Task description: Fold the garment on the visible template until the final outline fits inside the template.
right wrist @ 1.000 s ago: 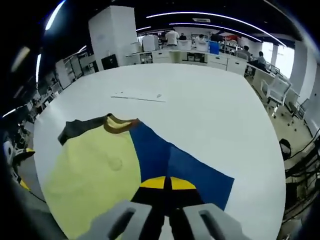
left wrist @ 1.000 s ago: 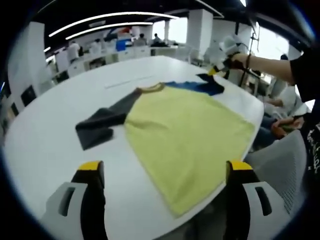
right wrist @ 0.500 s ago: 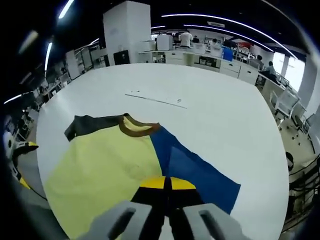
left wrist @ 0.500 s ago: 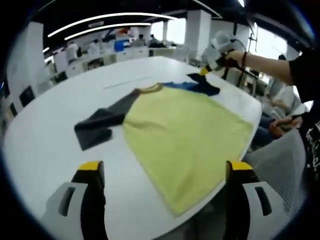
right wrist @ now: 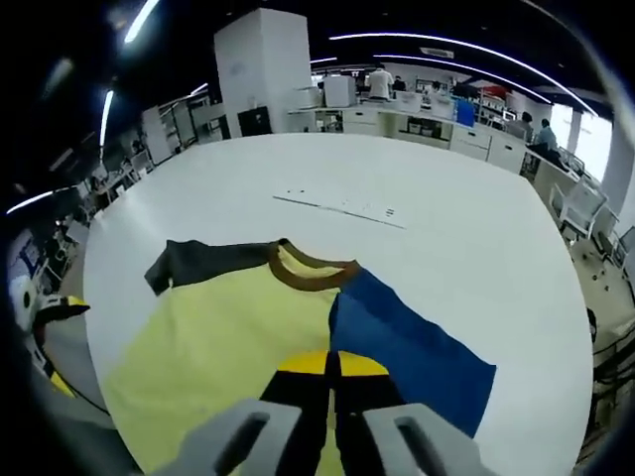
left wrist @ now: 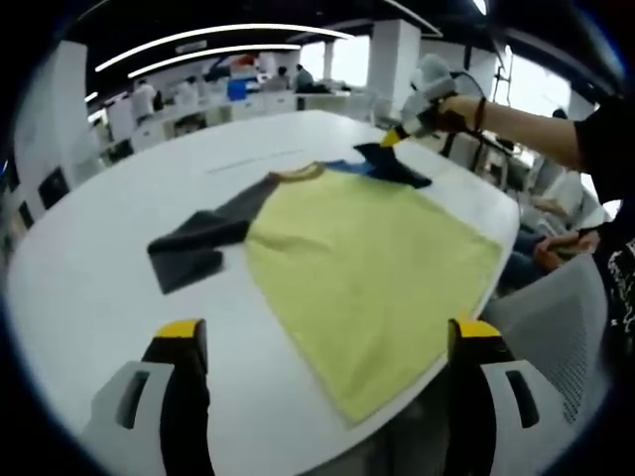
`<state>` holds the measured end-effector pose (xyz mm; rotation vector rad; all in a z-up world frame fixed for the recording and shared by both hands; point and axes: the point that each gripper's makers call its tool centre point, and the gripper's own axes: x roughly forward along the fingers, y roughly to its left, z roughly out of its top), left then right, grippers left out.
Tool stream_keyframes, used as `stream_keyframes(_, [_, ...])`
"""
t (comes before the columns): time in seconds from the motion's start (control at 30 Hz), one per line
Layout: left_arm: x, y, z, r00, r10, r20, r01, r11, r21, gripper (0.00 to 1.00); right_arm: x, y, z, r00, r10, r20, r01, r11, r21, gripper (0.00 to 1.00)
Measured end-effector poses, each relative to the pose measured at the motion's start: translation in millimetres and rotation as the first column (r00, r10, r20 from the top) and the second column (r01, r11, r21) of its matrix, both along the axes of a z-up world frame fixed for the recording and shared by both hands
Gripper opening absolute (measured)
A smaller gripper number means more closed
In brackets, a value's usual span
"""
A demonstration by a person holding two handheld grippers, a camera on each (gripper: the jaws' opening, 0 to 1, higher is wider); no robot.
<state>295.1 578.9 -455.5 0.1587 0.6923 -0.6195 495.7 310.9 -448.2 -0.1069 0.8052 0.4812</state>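
My right gripper (right wrist: pixel 332 365) is clamped on the blue sleeve (right wrist: pixel 412 347) of the yellow cotton T-shirt (left wrist: pixel 367 263), spread on the round white table (left wrist: pixel 89 288). Left gripper (left wrist: pixel 327 342) jaws apart, hovering at the near hem.

Bright overhead strip lighting, fisheye-warped edges

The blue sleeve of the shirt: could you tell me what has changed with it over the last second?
The right gripper, shut on the blue sleeve, has carried it inward over the yellow body, folding it further. The left gripper stayed open above the hem; the dark sleeve kept its place.
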Motion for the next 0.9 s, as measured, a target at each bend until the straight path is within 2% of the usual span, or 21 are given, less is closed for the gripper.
stream_keyframes(0.43, [3.0, 2, 2.2, 1.000, 0.017, 0.007, -0.017, 1.000, -0.014, 0.97, 7, 33, -0.4, 0.999, 0.038, 0.010, -0.038, 0.999, 0.022, 0.00])
stream_keyframes(0.57, [2.5, 3, 2.4, 1.000, 0.022, 0.008, -0.022, 1.000, -0.017, 0.97, 8, 42, -0.4, 0.999, 0.051, 0.015, -0.052, 0.999, 0.018, 0.00])
stream_keyframes(0.7, [1.1, 4, 0.5, 1.000, 0.025, 0.002, -0.025, 1.000, -0.016, 0.97, 10, 47, 1.9, 0.997, 0.073, 0.035, -0.072, 0.997, -0.022, 0.00])
stream_keyframes(0.9, [1.9, 3, -1.1, 1.000, 0.027, -0.002, -0.027, 0.999, -0.020, 0.97, 7, 64, 2.9, 0.995, 0.093, 0.040, -0.092, 0.996, -0.020, 0.00])
